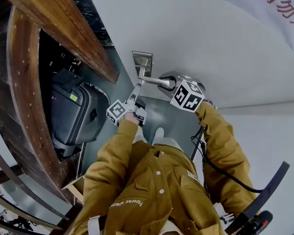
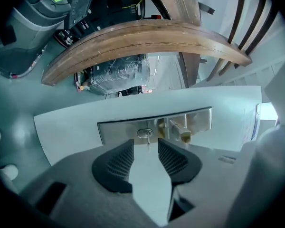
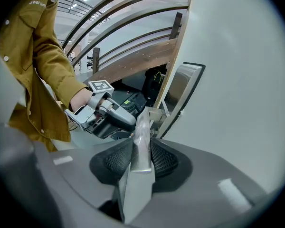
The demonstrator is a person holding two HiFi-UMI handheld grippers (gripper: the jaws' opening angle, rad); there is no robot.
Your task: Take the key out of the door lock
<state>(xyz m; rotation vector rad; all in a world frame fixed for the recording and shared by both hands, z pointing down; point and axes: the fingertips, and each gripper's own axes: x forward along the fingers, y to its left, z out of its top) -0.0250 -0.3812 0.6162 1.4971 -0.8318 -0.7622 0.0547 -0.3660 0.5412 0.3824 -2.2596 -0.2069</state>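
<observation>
Nearest me, the person's right gripper [image 3: 141, 145] is clamped tight on the flat lever of the door handle [image 3: 143, 120], while the left gripper [image 2: 145, 147] has its jaws partly apart with nothing between the pads. Straight ahead of that gap, just past the tips, the key [image 2: 147, 137] sits in the lock cylinder. Its shank points out of the lock plate [image 2: 118, 127] towards the left gripper, which I judge the nearer one and lined up to close on it and draw back along that axis. Behind stands the white door [image 2: 71, 127].
</observation>
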